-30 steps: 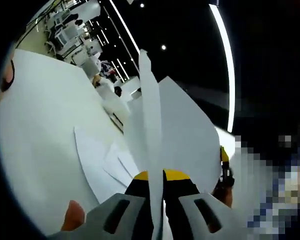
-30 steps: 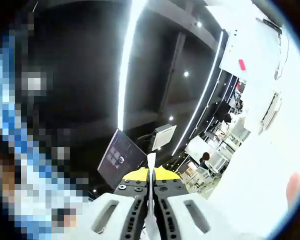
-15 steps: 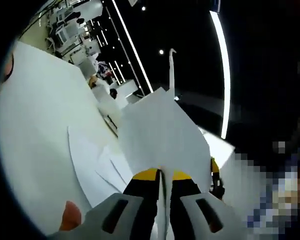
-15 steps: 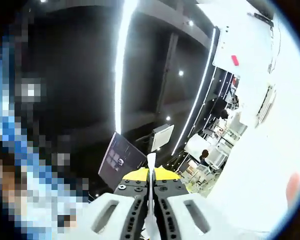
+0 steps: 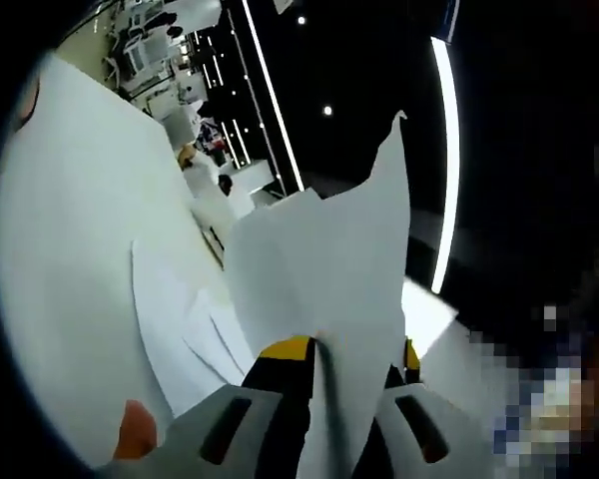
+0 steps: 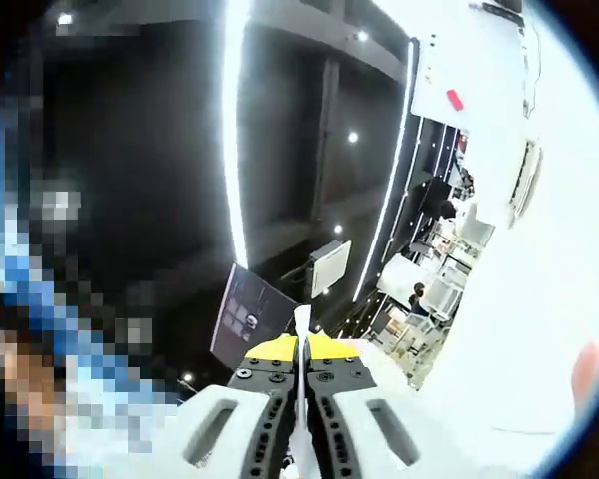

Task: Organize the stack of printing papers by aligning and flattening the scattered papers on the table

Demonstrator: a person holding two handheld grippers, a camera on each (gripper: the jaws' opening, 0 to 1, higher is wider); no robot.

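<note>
Left gripper view: left gripper [image 5: 324, 349] is clamped on white papers [image 5: 324, 259], sheets fanning up toward 12 w/ 1 corner peaking at 1 o'clock. More loose sheets [image 5: 175, 319] lie flat on the white table [image 5: 60, 259] at 9. Right gripper view: right gripper [image 6: 301, 347] pinches a paper edge [image 6: 301, 321], seen edge-on at 6.

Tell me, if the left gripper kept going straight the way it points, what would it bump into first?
Probably nothing solid soon. The left gripper is shut on the paper sheets, which would travel with it. Beyond them lies dark open room with a ceiling light strip; depth is hard to judge.
</note>
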